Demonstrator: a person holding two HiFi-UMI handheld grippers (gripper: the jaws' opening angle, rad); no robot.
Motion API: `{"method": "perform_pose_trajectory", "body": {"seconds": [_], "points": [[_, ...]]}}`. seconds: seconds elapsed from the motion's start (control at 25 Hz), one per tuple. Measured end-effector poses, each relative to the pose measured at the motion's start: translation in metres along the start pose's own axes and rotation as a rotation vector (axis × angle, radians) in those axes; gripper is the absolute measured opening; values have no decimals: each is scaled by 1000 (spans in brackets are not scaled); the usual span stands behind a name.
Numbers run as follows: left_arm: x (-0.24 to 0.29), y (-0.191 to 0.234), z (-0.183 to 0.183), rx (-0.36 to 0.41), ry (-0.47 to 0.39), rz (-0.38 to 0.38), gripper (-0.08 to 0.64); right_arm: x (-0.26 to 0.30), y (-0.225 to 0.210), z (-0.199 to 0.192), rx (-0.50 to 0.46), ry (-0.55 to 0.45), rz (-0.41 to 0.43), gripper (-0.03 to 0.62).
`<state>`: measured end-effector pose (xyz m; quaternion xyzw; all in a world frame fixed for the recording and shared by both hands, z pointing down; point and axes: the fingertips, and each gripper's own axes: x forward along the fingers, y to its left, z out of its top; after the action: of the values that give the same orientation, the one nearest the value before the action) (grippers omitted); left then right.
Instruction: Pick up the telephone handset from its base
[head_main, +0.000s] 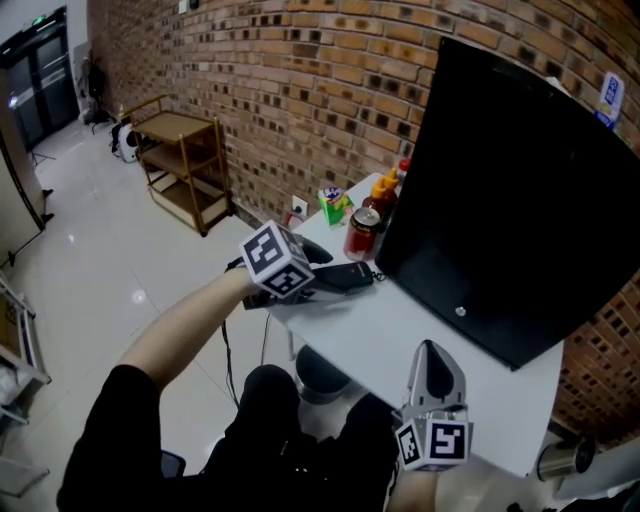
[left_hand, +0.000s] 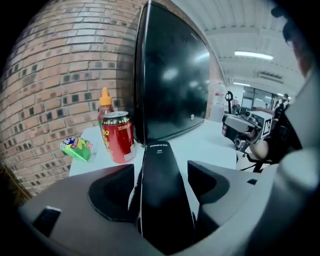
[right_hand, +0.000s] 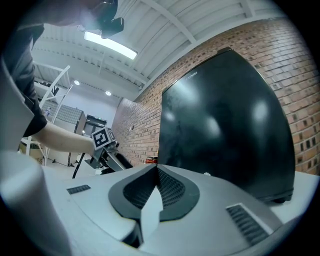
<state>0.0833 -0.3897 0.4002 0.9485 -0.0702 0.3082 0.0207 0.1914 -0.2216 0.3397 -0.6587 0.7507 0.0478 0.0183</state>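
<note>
The black telephone handset (head_main: 345, 275) lies near the left corner of the white table (head_main: 400, 335). I cannot make out its base. My left gripper (head_main: 310, 285) reaches onto it from the left. In the left gripper view the handset (left_hand: 162, 200) runs lengthwise between the jaws of the left gripper (left_hand: 160, 167). They stand wide apart, with a gap showing on the right side. My right gripper (head_main: 430, 352) hovers over the table's near edge, pointing level at the monitor. In the right gripper view the right gripper (right_hand: 156, 171) has its pads together and nothing between them.
A red can (head_main: 362, 232) (left_hand: 117, 136), a sauce bottle (left_hand: 104, 102) and a green packet (head_main: 335, 203) (left_hand: 77, 148) stand just beyond the handset. A large black monitor (head_main: 510, 190) fills the table's right. A wooden cart (head_main: 185, 165) stands by the brick wall at left.
</note>
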Motion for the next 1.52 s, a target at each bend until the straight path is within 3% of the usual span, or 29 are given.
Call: {"method": "perform_pose_trajectory", "body": {"seconds": [0.2,0.32,0.64,1.0,1.52], "points": [[6,0,-7,15,53,7,325,3,-2,-2,-1,6,26,11],[6,0,-8,1,55,1,270,6,-4,-2,2,2,33,9],[1,0,-5,-27,25,-3,258,6,-1,-1,0,1,34,11],[-22,7,10,-37,-130,30,256,11,-4,-4,-8,10,36,11],[-116,6,34,-82,-545,133,255,19,7,2,-34,13,57,11]]}}
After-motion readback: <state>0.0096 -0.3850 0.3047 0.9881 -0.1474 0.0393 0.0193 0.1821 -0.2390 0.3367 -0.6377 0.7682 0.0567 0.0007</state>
